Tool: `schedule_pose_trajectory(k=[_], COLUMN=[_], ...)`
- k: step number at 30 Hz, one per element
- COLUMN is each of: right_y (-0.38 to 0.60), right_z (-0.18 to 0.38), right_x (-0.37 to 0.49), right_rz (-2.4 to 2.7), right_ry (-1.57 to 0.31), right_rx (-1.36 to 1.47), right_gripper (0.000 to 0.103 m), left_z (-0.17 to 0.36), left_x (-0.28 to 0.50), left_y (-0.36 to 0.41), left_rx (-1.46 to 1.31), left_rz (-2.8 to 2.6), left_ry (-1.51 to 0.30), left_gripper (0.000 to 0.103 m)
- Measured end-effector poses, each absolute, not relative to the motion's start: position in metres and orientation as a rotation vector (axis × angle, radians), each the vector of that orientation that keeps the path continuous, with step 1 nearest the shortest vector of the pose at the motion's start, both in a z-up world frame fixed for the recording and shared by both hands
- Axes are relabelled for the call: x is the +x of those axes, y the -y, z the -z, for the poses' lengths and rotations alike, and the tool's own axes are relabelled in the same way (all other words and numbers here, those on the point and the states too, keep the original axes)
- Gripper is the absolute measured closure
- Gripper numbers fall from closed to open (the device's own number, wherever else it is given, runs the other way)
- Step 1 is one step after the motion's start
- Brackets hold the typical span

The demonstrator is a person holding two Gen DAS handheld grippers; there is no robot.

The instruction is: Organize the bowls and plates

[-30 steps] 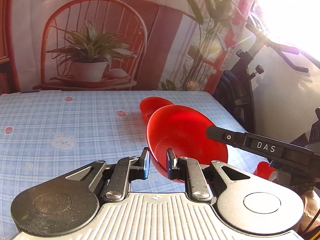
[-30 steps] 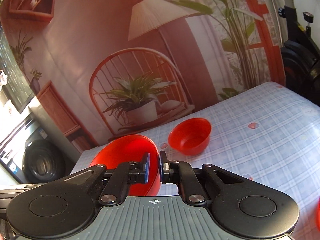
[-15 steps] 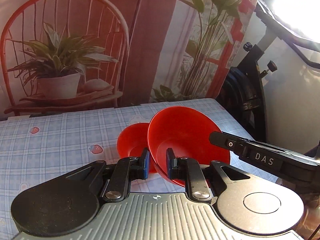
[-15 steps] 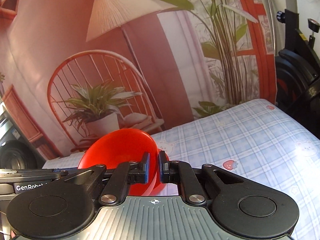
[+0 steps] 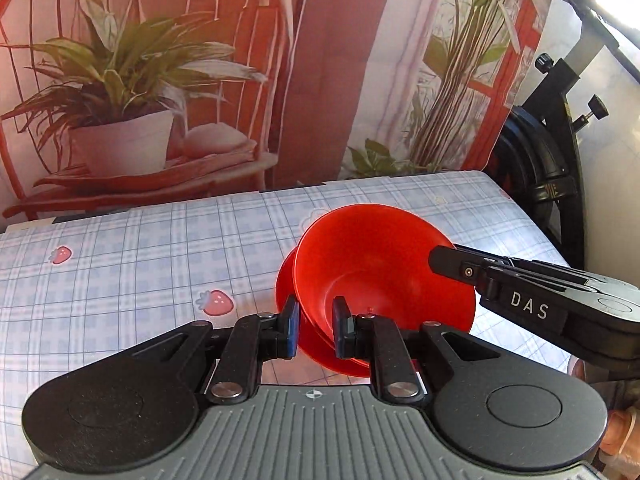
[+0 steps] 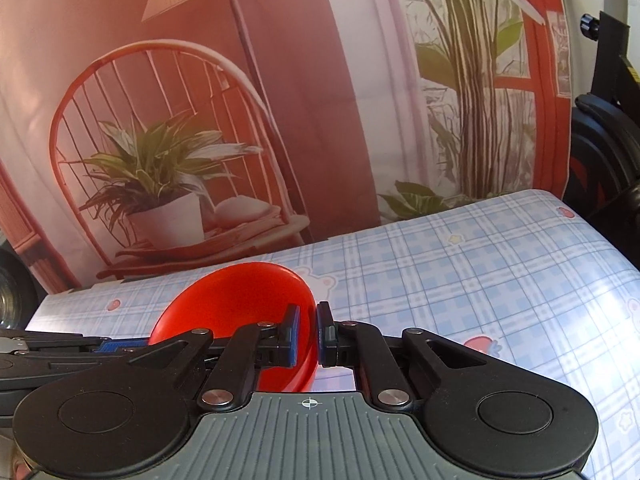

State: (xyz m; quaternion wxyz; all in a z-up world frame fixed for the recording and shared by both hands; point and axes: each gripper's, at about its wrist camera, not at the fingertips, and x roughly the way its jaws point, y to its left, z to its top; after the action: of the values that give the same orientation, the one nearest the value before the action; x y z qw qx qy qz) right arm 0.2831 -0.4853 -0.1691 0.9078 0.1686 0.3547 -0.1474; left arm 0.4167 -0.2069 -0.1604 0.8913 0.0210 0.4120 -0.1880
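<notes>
Left two-finger gripper [image 5: 314, 326]: the fingers are seen straddling the near rim of the large glossy red plastic bowl [image 5: 380, 268], one pad outside and one inside, with a small gap visible on each side; whether the rim is actually pinched cannot be told. Right two-finger gripper [image 6: 308, 334]: the pads are pressed together on the bowl's right-hand rim, wall between them. In the left wrist view the right gripper's black finger is seen reaching onto the far right rim of that bowl.

The large bowl is tilted, and it is now seated in the smaller red plastic bowl [image 5: 285, 286], of which only a crescent shows at the large bowl's left and underneath. Half a second ago the smaller bowl was seen lying beyond and left of the large one, mostly exposed; one second ago the two were further apart. Both bowls rest low over the blue plaid tablecloth [image 5: 132, 264], printed with strawberries.

Beyond the large bowl a printed backdrop of a chair and potted plant [image 5: 120, 120] is hung; to the bowl's far right a black exercise bike [image 5: 548, 168] is noted.
</notes>
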Motion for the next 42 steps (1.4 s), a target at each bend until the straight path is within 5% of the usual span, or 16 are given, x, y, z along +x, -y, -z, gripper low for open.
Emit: schedule_pose_trajectory(k=[4, 7, 26, 42], right_y=[0.476, 0.473, 0.487, 0.524], right_z=[0.169, 0.162, 0.069, 0.103], right_x=[0.283, 0.275, 0.113, -0.048], right_rz=[0.345, 0.345, 0.508, 0.788], right_ry=[-0.748, -0.743, -0.519, -0.532], right_rx=[0.278, 0.281, 0.280, 0.337], right_gripper=[0.093, 0.093, 0.087, 0.086], left_z=[0.165, 0.160, 0.100, 0.142], left_x=[0.417, 0.415, 0.300, 0.232], left_y=[0.209, 0.204, 0.228, 0.332], left_rx=[0.070, 0.046, -0.022, 0.024], left_rz=[0.391, 0.396, 0.595, 0.851], left_ry=[-0.870, -0.871, -0.702, -0.785], left_gripper=[0.082, 0.065, 0.065, 0.065])
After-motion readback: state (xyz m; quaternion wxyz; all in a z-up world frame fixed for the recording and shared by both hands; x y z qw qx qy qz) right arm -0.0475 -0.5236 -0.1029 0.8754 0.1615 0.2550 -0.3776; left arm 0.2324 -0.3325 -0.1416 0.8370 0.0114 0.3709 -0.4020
